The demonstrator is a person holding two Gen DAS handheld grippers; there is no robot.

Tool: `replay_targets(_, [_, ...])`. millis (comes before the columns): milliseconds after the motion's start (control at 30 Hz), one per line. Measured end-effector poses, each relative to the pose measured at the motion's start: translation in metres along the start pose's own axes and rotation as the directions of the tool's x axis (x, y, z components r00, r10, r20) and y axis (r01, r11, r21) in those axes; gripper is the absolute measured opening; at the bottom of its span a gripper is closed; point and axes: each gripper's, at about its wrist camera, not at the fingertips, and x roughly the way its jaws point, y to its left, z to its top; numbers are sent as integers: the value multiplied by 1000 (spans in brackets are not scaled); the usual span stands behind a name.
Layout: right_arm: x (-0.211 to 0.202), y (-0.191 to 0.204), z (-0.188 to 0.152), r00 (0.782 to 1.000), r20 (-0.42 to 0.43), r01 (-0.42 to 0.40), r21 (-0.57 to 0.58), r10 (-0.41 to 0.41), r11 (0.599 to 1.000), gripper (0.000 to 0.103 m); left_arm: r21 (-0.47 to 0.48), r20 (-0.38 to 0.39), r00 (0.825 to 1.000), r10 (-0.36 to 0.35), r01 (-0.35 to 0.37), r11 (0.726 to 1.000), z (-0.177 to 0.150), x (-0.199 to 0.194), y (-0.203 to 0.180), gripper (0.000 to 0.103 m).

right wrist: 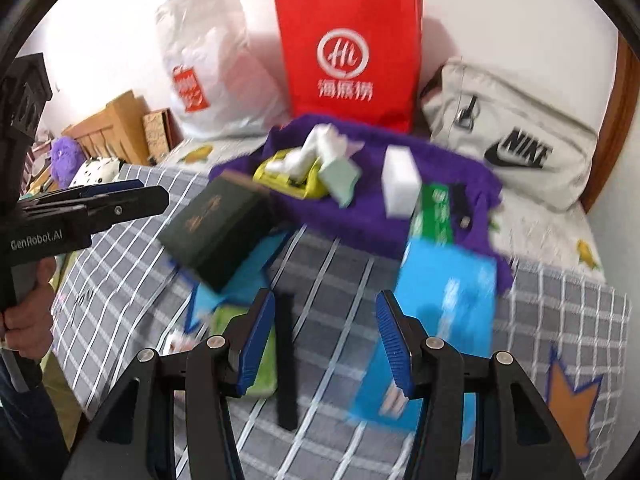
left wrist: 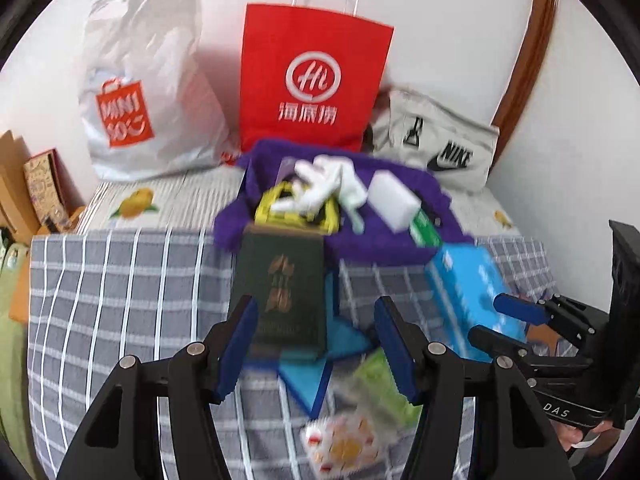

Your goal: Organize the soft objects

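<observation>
The purple towel (left wrist: 340, 236) lies far on the bed under a white sponge (left wrist: 394, 202) and blurred packets, probably tissues. The left gripper (left wrist: 316, 344) hangs wide open, nearer, over a dark green box (left wrist: 280, 292). The right gripper (right wrist: 326, 344), also wide open, holds nothing beside a blue pack (right wrist: 444, 312).

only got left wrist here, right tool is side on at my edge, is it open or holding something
Observer: Open and empty. The right tool has its jaws spread above the checked blanket.
Operator: anything lying under it
Observer: A black strip lies flat on the blanket and shows in the gap between the fingers.
Operator: any plush off to the side
Observer: Yes, a purple plush sits at the far left, past the bed's edge.
</observation>
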Motion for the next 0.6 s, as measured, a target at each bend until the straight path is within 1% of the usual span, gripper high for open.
replay_targets(100, [-1,10,-21,1000,-27,-3,-2,3,1000,53,11,-32,999,-6,7,1000,-27,1,-1,58])
replay_targets(167, [-6,13,-34,1000,-23,0,10,0,1000,53,13,-54,998,-17,18,1000,-42,4,-2,58])
replay_targets(200, [-9,13,-40,1000,-18,-3,19,3,1000,53,9,-81,996,-35,36,999,-54,9,-3,58])
replay_targets(300, [-17,10,-56,1000,-13,-18,65,19,998,53,-8,-143,987,-66,65,998,-76,24,-8,59])
replay_targets(400, [-24,5,-70,1000,-7,-30,108,30,994,53,-22,-187,980,-71,68,997,-91,39,-13,59])
replay_targets(500, [-30,3,-80,1000,-9,-22,117,23,993,53,-44,-214,973,-82,74,996,-100,49,-16,59])
replay_targets(533, [-31,3,-84,1000,-9,-11,116,13,993,53,-42,-216,974,-67,60,997,-102,52,-16,59])
replay_targets(567, [-32,2,-88,1000,-12,1,116,1,993,53,-32,-199,979,-50,44,999,-104,52,-17,63])
replay_targets(600, [-32,1,-92,1000,-15,11,119,-9,993,53,-17,-180,983,-34,32,999,-105,52,-19,64])
